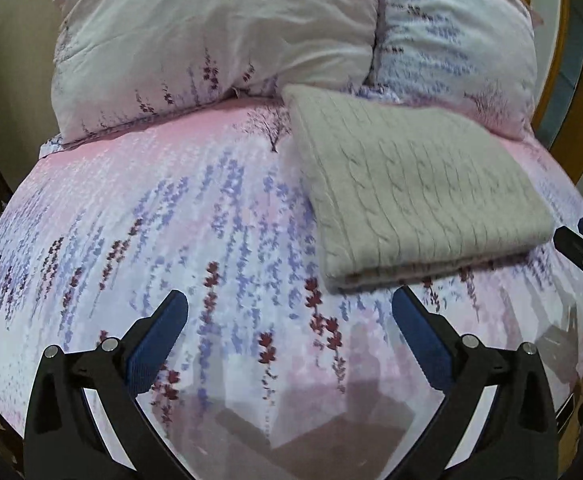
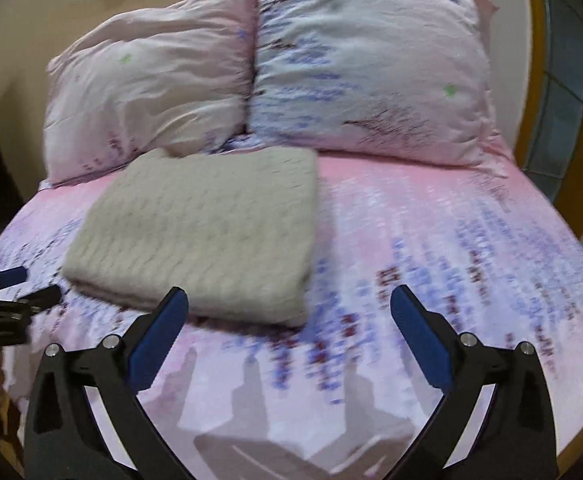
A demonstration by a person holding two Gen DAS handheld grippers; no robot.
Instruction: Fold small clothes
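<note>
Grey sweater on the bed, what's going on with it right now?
A person with a gripper in each hand is folding clothes on the bed. The grey cable-knit sweater lies folded into a neat rectangle just in front of the two pillows. Neither gripper holds it: the left gripper and right gripper both stand wide open over the floral sheet, with nothing between the jaws.

1. A grey cable-knit sweater (image 1: 419,196), woolly and matt, is seen folded at 1 o'clock in the left wrist view.
2. The printed bedsheet (image 1: 195,216) is smooth cloth.
3. The pillows (image 2: 355,64) are cased in creased cotton-like cloth.
4. Matt black plastic and ribbed blue pads (image 1: 157,340) are shown on the left gripper (image 1: 289,336), with bright metal pins.
</note>
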